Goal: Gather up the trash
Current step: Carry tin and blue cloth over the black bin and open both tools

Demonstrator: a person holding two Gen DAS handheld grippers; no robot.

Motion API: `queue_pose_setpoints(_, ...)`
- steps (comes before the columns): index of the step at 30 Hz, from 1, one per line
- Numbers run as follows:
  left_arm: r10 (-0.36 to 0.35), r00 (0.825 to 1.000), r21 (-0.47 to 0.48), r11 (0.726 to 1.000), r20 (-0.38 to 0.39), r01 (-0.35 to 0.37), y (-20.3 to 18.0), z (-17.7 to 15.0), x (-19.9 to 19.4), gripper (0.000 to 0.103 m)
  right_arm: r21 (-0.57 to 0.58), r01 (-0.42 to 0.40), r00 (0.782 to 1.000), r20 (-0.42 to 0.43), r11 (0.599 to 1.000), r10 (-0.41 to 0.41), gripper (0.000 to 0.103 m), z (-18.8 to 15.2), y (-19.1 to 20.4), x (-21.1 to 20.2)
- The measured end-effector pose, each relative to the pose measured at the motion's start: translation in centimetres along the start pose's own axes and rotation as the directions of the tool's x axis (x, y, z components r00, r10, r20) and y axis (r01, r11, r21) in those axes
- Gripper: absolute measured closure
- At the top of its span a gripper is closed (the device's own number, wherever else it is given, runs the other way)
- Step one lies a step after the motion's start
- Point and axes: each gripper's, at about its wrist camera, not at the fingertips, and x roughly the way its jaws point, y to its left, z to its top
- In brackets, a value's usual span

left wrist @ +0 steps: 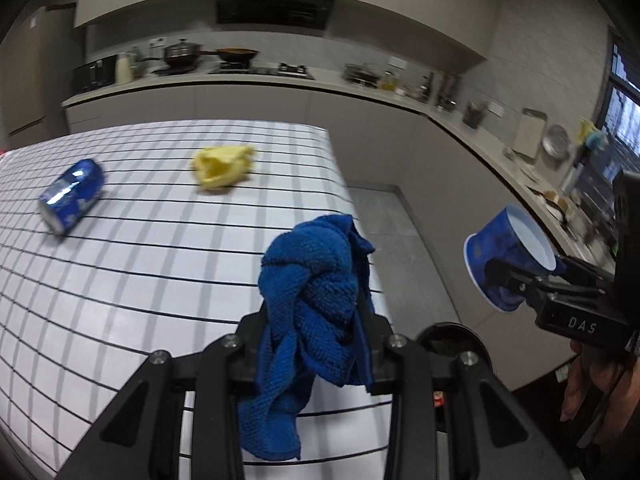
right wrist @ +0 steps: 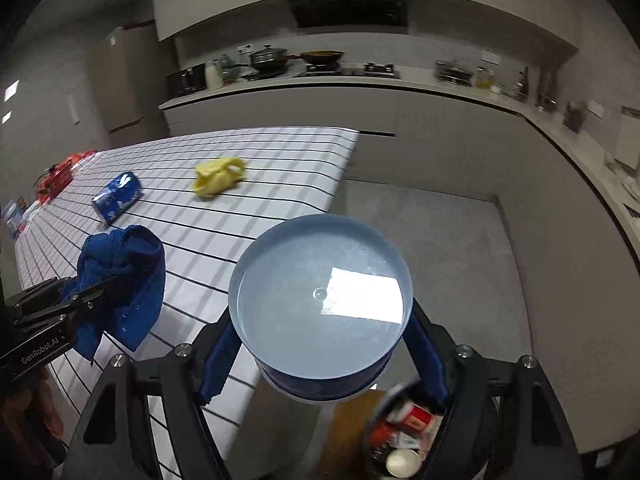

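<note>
My left gripper (left wrist: 318, 304) is shut on a crumpled blue cloth (left wrist: 316, 276), which hangs over the near right part of the checked table (left wrist: 152, 264). The same cloth (right wrist: 128, 268) and left gripper (right wrist: 102, 294) show at the left of the right wrist view. My right gripper (right wrist: 320, 364) is shut on a blue paper cup (right wrist: 320, 300) with a pale, empty inside, held past the table's right edge. From the left wrist view the cup (left wrist: 508, 248) lies tilted in that gripper (left wrist: 502, 280). A blue can (left wrist: 72, 196) (right wrist: 117, 196) and a yellow crumpled wad (left wrist: 222, 166) (right wrist: 218, 178) lie on the table.
A dark trash bin (right wrist: 384, 404) (left wrist: 476, 338) with red and white rubbish stands on the floor below the cup, beside the table's corner. Red items (right wrist: 60, 178) lie at the table's far left. A kitchen counter (right wrist: 360, 84) with pots runs behind and along the right.
</note>
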Motion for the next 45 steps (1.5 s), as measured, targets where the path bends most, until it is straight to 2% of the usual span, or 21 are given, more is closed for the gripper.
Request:
queue_pose_setpoints(5, -0.069, 0.997, 0.062, 0.996, -0.019, 0.070, -5.8, -0.4, 0.9, 0.068, 0.054, 0.063, 0.998, -0.004, 0.997, -0.063, 0.025, -2.5, -5.5, -2.8)
queue_pose_setpoints(11, -0.118, 0.991, 0.117, 0.985, -0.059, 0.125, -10.8, -1.4, 2.2, 0.068, 0.090, 0.113, 0.994, -0.019, 0.990, -0.111, 0.025, -5.2, -10.4, -5.1)
queue_pose_setpoints(21, -0.132, 0.977, 0.150, 0.976, -0.168, 0.158, -16.4, -5.4, 5.5, 0.068, 0.100, 0.143, 0.984, -0.120, 0.985, -0.131, 0.025, -10.8, -16.3, -4.7)
queue_pose_setpoints(35, -0.086, 0.956, 0.123, 0.984, -0.282, 0.125, -19.6, -9.4, 10.6, 0.068, 0.015, 0.058, 0.967, -0.248, 0.998, -0.052, 0.025, -15.7, -19.8, 0.3)
queue_pose_setpoints(40, -0.094, 0.944, 0.110, 0.985, -0.318, 0.135, -20.3, -10.1, 12.7, 0.067, -0.069, -0.001, 0.953, -0.303, 0.998, -0.020, 0.025, -16.9, -19.7, 3.1)
queue_pose_setpoints(41, -0.111, 0.938, 0.102, 0.983, -0.327, 0.151, -20.4, -10.2, 13.3, 0.062, -0.087, -0.013, 0.950, -0.312, 0.996, -0.015, 0.024, -17.0, -19.6, 3.7)
queue_pose_setpoints(42, -0.114, 0.936, 0.098, 0.983, -0.332, 0.155, -20.2, -10.3, 13.9, 0.040, -0.114, -0.031, 0.948, -0.318, 0.993, -0.007, 0.024, -17.1, -19.4, 4.5)
queue_pose_setpoints(43, -0.089, 0.940, 0.098, 0.987, -0.329, 0.128, -20.0, -10.4, 14.5, 0.026, -0.166, -0.046, 0.949, -0.315, 0.985, -0.008, 0.020, -17.4, -19.2, 5.3)
queue_pose_setpoints(44, -0.056, 0.947, 0.096, 0.991, -0.317, 0.090, -19.6, -10.4, 14.7, 0.009, -0.219, -0.041, 0.953, -0.302, 0.975, -0.028, 0.001, -17.7, -18.9, 6.0)
queue_pose_setpoints(45, -0.049, 0.950, 0.082, 0.994, -0.310, 0.078, -19.1, -10.4, 14.9, 0.009, -0.279, -0.017, 0.945, -0.317, 0.960, -0.076, 0.000, -18.5, -19.0, 7.2)
